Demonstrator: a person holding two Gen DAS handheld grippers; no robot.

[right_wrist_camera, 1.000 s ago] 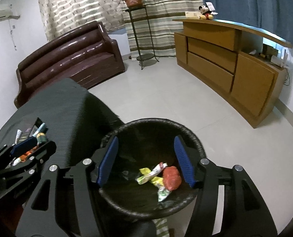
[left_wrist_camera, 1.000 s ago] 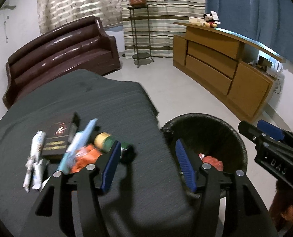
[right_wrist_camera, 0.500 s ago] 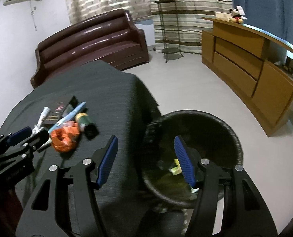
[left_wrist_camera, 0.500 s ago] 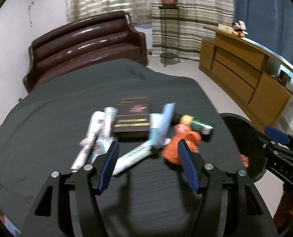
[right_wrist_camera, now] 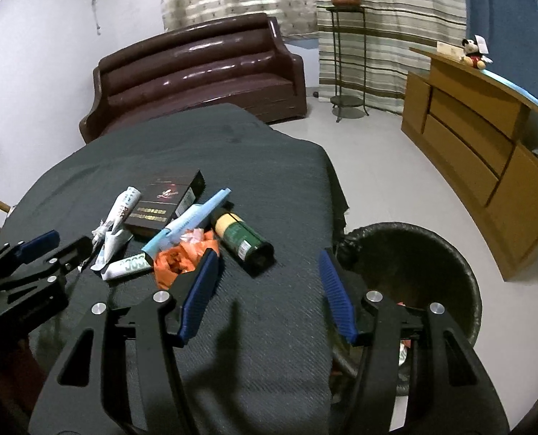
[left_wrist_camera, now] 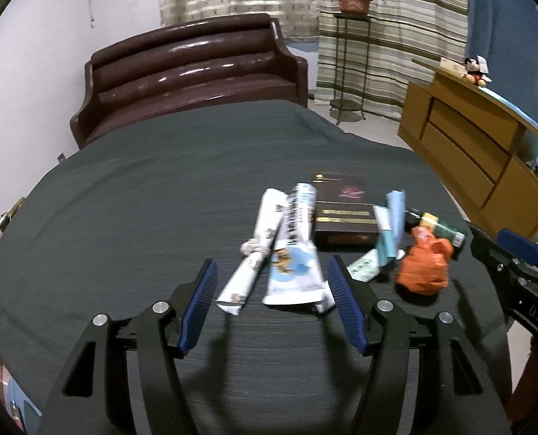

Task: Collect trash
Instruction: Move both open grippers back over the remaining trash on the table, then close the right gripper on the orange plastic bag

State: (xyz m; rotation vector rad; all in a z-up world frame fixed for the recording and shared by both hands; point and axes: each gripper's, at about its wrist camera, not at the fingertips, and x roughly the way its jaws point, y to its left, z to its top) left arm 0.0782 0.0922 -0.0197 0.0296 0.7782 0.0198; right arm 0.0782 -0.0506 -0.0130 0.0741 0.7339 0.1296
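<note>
A pile of trash lies on the dark grey table (left_wrist_camera: 142,224): white wrappers (left_wrist_camera: 290,250), a dark box (left_wrist_camera: 341,217), a light blue tube (left_wrist_camera: 392,224), a crumpled orange bag (left_wrist_camera: 424,268) and a green can (right_wrist_camera: 243,239). My left gripper (left_wrist_camera: 272,304) is open and empty, just in front of the white wrappers. My right gripper (right_wrist_camera: 267,290) is open and empty, over the table's right part, between the can and the black bin (right_wrist_camera: 424,264). The orange bag (right_wrist_camera: 178,257) lies by its left finger.
A brown sofa (left_wrist_camera: 189,76) stands behind the table. A wooden sideboard (right_wrist_camera: 486,134) runs along the right wall, and a plant stand (right_wrist_camera: 345,54) is by the curtain. The bin holds some trash and stands on the floor right of the table.
Both grippers have swung left from over the bin to the table. The left one now faces the white wrappers, and the right one sits over the table's right part.
</note>
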